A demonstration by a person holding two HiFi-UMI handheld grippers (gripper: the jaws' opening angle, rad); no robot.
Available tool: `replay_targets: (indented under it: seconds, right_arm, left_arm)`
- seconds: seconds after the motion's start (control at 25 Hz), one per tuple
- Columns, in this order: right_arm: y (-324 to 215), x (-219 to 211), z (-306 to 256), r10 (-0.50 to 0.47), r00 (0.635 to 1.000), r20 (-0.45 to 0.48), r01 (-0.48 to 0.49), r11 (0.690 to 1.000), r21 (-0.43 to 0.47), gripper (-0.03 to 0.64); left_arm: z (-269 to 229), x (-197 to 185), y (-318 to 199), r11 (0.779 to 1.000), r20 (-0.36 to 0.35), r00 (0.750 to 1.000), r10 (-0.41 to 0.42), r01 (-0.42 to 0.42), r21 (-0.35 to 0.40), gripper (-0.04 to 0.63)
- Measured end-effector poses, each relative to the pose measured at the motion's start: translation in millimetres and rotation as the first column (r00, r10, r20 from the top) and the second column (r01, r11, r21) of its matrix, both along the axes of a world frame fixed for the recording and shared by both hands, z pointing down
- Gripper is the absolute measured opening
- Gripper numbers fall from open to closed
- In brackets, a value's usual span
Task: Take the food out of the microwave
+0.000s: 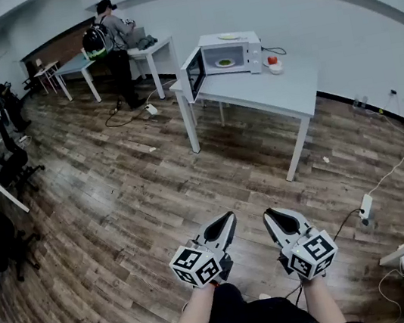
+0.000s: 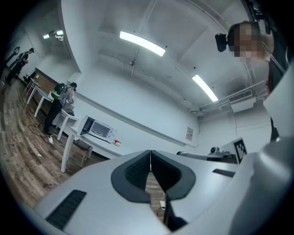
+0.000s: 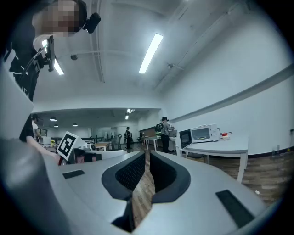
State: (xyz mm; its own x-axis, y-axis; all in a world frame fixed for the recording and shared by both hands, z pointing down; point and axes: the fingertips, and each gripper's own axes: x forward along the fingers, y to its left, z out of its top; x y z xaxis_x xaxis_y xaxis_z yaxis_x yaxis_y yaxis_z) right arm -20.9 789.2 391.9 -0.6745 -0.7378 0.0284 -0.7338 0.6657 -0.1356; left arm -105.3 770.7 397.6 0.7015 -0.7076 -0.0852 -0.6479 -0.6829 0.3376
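While the food waits in the microwave, both my claws are shut and empty

Since nothing is within reach, I hold my left claw [image 1: 229,218] and right claw [image 1: 268,215] level in front of me, side by side. Each has its pads pressed tip to tip on nothing. The food [image 1: 225,62], something green on a pale plate, lies inside the microwave [image 1: 233,50]. Its door [image 1: 193,74] is swung wide to the left, so I judge the cavity clear for a straight reach. That microwave stands on the white table [image 1: 281,86], well apart from me across the wood floor, so walking over comes first.

Only the head view shows the food itself, plus a small bowl [image 1: 273,64] with something red in it just beside the microwave. From the 2 claw views the microwave is small and far off, its contents too tiny to tell. What they do show is the closed pads, with just floor behind them.
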Motion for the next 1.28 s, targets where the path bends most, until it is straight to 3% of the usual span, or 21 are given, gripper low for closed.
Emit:
replay_targets:
  seconds: [0.32,0.48,0.68,0.88,1.08,1.28]
  right_arm:
    - [-29.2,12.8,23.5,0.032,0.999,-0.034,-0.033,0.999,-0.015,0.052]
    - [-67.8,20.0,40.1,0.045,0.999,-0.028,-0.046,0.998,-0.045,0.052]
    - [-143.9,38.2,45.6,0.117,0.993,-0.008,-0.117,0.990,-0.084,0.052]
    - [-228.1,41.8,41.7,0.167,0.983,0.070,-0.159,0.981,-0.111,0.054]
    - [-304.4,30.9,44.2,0.170,0.983,0.074,-0.161,0.980,-0.117,0.054]
    - [-357.5,37.2,49.3,0.233,0.969,0.086,-0.221,0.967,-0.128,0.054]
  left_arm:
    - [18.8,-0.5,-31.9,0.998,0.089,0.994,-0.065,0.064,0.013,0.011]
    - [35.1,0.6,-73.3,0.997,0.070,0.995,-0.075,0.076,-0.014,0.011]
    - [42.5,-1.9,-146.2,0.997,0.071,0.995,-0.064,0.067,-0.043,0.011]
    - [38.8,-14.3,-230.0,0.997,0.067,0.996,-0.058,0.061,-0.053,0.011]
    - [37.5,-26.6,-313.7,0.996,0.058,0.997,-0.056,0.060,-0.061,0.011]
    - [38.5,-26.3,-375.7,0.998,0.050,0.998,-0.027,0.030,-0.060,0.011]
